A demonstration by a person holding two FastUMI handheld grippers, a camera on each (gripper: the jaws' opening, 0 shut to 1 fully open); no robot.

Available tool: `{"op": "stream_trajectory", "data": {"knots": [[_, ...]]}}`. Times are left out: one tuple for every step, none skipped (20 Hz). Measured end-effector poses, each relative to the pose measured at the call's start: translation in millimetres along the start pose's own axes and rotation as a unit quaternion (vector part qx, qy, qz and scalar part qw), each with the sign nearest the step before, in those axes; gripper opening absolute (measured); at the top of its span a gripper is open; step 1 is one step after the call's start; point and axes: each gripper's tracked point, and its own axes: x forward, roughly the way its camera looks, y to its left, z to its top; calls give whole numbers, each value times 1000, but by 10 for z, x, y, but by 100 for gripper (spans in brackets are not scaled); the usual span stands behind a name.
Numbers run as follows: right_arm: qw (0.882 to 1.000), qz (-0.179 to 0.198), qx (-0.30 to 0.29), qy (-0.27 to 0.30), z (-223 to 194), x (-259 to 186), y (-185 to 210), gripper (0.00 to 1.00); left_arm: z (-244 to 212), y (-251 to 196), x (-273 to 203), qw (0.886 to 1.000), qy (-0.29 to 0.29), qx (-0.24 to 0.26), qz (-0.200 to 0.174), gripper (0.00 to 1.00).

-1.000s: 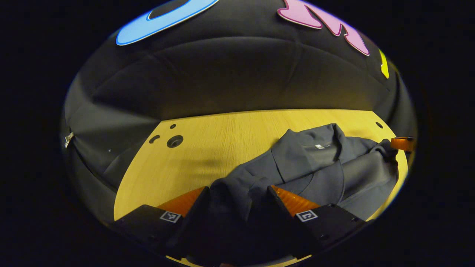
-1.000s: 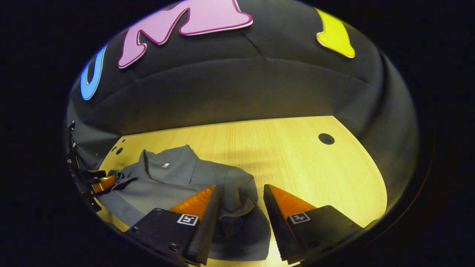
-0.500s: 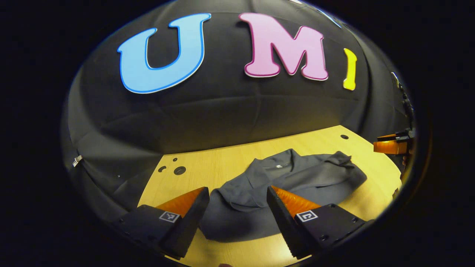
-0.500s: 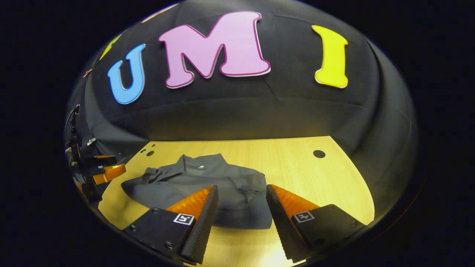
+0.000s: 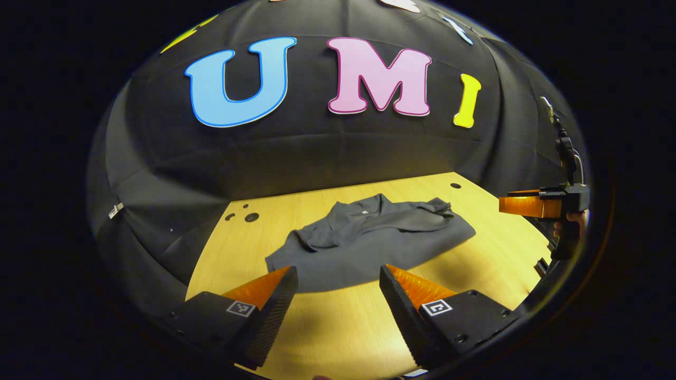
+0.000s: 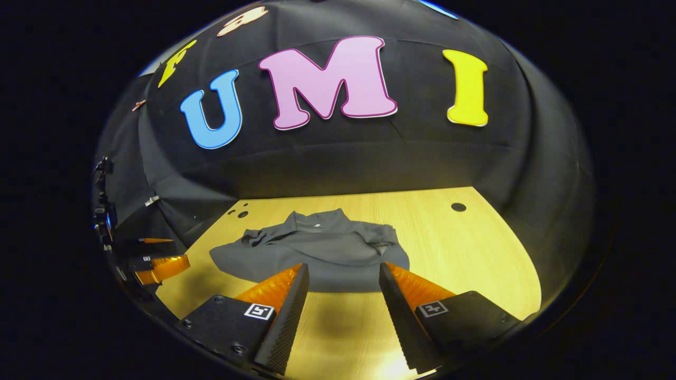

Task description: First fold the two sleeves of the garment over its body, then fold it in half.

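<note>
left gripper view: both hand-held grippers [image 5: 338, 277] [image 6: 342, 274] released above wooden table [image 5: 343, 327], garment [image 5: 369, 237] folded.

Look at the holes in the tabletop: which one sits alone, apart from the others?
The single round hole near the table's far right corner, beyond the grey garment. The other holes cluster together at the far left corner.

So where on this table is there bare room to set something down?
Bare wood lies along the near edge of the light wooden table, between the grey collared garment and both tools, and right of it toward the round hole. The garment fills the centre-left.
</note>
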Motion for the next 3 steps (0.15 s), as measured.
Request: {"op": "stream_trajectory", "data": {"knots": [[1000,0,6,4,-59,-52,17,83,-64,-29,-65,1000,6,-4,-1,98],[1000,-1,7,8,-104,-109,28,84,-110,-27,-135,1000,10,-7,3,98],[1000,-5,1,13,-143,-166,-8,84,-156,-6,-197,1000,14,-8,11,98]]}}
